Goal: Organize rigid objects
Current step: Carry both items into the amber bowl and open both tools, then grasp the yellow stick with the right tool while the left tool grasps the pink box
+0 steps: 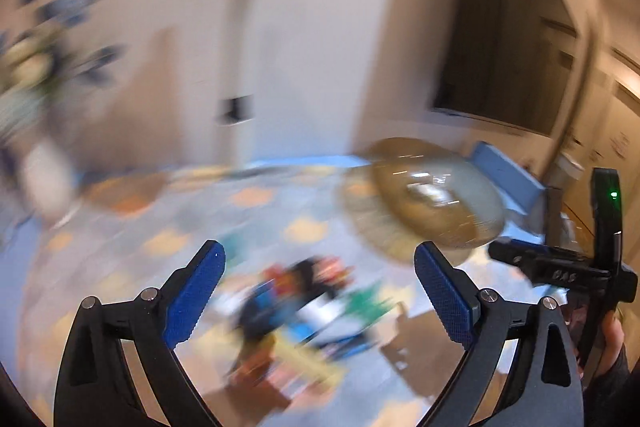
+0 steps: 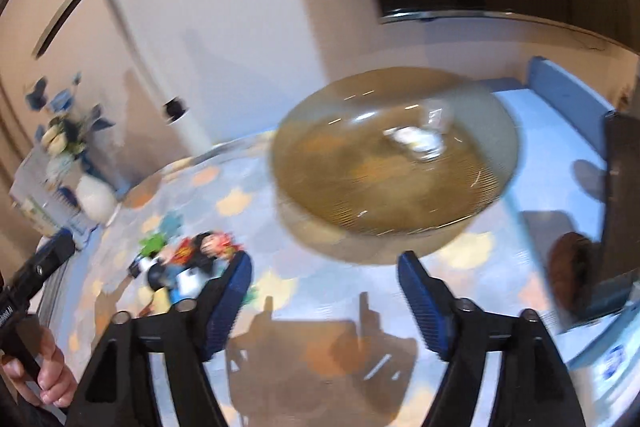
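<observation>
Left wrist view: the left gripper is hanging with its blue-padded jaws spread wide, nothing between them.
Toys: a blurred heap of small multicoloured plastic toy figures is lying on the pale blue tablecloth with orange patches, below and beyond the jaws.
Bowl: a round amber translucent glass bowl is sitting further back to the right, apart from the heap.
Right wrist view: the right gripper is standing parted and empty.
Bowl here: the bowl is sitting just ahead of the fingertips.
Toys here: the figures are lying left of the left finger.
Hand: a hand is gripping the other tool at lower left.
</observation>
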Demonstrator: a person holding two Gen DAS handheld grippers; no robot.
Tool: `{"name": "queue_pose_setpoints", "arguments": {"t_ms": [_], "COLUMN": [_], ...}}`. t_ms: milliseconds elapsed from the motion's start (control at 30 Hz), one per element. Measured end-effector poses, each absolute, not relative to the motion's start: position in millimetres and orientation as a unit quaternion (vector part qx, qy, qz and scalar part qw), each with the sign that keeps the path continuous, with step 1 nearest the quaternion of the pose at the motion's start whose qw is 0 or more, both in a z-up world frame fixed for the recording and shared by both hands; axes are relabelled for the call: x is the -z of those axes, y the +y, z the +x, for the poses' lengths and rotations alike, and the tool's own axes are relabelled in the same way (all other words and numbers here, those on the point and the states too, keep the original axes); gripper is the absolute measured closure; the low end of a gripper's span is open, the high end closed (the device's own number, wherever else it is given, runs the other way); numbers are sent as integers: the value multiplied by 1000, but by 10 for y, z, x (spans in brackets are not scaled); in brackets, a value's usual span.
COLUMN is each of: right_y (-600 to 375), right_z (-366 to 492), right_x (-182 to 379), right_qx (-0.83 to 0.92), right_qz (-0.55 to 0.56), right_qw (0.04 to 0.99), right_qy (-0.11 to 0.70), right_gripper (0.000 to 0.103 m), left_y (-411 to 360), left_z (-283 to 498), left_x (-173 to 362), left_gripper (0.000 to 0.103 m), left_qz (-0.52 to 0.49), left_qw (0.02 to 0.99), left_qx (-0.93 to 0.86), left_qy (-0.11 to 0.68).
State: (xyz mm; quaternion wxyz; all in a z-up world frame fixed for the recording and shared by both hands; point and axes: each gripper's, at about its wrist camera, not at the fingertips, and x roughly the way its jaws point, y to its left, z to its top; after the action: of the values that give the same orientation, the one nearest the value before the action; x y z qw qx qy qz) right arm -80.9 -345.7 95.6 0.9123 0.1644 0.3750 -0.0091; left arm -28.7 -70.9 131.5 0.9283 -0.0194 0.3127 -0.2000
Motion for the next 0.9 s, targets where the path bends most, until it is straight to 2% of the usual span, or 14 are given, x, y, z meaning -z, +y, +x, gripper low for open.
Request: {"name": "queue_pose_setpoints", "arguments": {"t_ms": [200,367,433,500,767,900], "right_y": [-2975,-2704,-2679,-2659,-2525,-2340], "right_z": [-688,-658,-654,-654,-698,-766], "right_x": [-483,-246,-252,-242,-285,-324], "right_qx": [-20,-8,-12,-10,-30,-77], "right_qz": [149,84,75,70,40,5], "right_qw": [902,908,911,912,918,921], "right_qy": [404,410,405,405,393,381], "right_gripper": [23,23,22,15,14,15], "left_y": [32,149,111,75,-42,-370], "left_z": [-406,-403,-387,-425,-489,-586], "left_x": [-660,-221,-238,-260,-254,-277], "left_gripper": [8,9,8,8,8,7], "left_qz": [-39,-47,-43,-33,-5,65], "left_qw": [924,917,912,919,913,906], "left_qx": [106,101,110,111,131,173], "left_qy": [365,383,392,377,386,381]}}
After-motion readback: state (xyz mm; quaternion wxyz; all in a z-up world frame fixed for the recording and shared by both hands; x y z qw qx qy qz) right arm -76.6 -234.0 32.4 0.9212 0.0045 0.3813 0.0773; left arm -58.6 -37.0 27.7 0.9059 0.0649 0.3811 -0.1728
